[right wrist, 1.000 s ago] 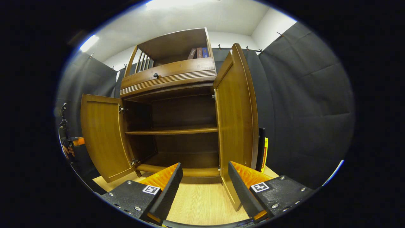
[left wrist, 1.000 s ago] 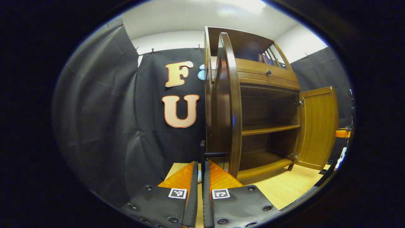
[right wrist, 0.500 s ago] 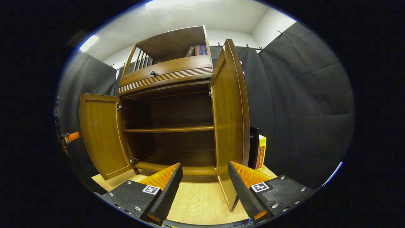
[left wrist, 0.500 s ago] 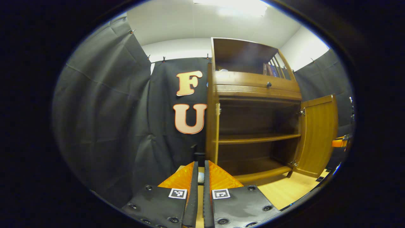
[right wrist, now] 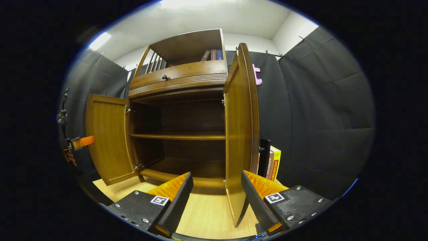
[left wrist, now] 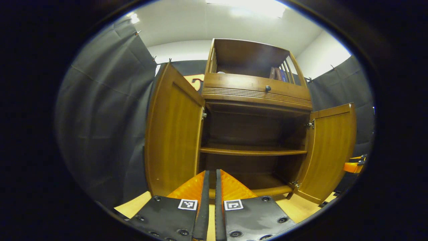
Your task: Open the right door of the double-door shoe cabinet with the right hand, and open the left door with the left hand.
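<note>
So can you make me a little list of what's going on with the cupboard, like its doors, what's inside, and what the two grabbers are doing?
cabinet: wooden shoe cabinet on a light wood floor
left door: left door swung wide open
right door: right door swung wide open
inside: one shelf, nothing seen on it
top: drawer with a dark knob, books above
beside cabinet: more books standing by the right door
left gripper: fingers closed together, holding nothing
right gripper: fingers apart, holding nothing

We see wrinkled black cloth walls (right wrist: 317,110), white ceiling (left wrist: 200,23) with bright light panel (left wrist: 247,5), pale wooden floor (right wrist: 204,214).
</note>
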The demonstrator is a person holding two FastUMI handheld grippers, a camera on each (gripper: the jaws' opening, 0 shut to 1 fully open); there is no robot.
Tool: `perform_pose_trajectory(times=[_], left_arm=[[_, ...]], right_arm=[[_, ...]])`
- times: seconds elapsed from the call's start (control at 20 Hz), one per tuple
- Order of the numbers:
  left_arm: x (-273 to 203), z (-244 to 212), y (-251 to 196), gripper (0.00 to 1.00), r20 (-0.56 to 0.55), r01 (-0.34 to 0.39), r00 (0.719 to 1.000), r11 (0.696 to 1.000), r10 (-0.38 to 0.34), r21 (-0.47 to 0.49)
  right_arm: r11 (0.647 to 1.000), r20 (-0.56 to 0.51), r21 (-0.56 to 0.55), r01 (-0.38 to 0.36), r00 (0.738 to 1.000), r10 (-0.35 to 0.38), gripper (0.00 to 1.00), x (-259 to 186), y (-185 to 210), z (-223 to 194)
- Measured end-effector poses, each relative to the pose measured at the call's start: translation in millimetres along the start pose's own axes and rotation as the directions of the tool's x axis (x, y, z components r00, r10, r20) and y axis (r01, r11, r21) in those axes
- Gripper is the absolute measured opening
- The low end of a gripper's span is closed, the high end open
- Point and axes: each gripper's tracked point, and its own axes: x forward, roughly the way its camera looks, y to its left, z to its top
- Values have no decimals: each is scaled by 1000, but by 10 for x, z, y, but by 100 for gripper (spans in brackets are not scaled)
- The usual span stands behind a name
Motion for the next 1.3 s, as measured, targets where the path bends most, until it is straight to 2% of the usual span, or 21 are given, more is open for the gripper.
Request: perform_pose_trajectory(times=[0.3,0.35,0.4,0.5,0.65,1.2,1.25,1.3], left_arm=[[172,43,-442,15,20,31,999,999,-32,29],[199,26,-451,15,19,16,1000,999,-17,41],[206,4,-486,22,15,7,1000,999,-7,43],[215,-4,-469,53,24,-23,999,997,21,78],[231,-78,-535,99,18,-21,1000,994,19,107],[223,-96,-468,99,21,-40,999,992,38,118],[221,-104,-456,98,19,-42,999,992,40,119],[216,-117,-455,98,16,-42,999,992,40,117]], right_arm=[[999,0,-2,-43,999,43,89,3,15,-35],[999,0,-2,-46,999,46,89,-3,16,-24],[999,3,-6,-49,999,49,89,-8,13,-16],[998,8,-13,-54,999,54,89,-24,12,-2],[999,8,-9,-53,999,54,89,-46,-6,-12],[1000,30,-4,-30,999,30,89,-108,-37,56],[1000,28,-1,-31,999,31,86,-115,-31,47],[999,28,3,-33,999,33,89,-113,-19,49]])
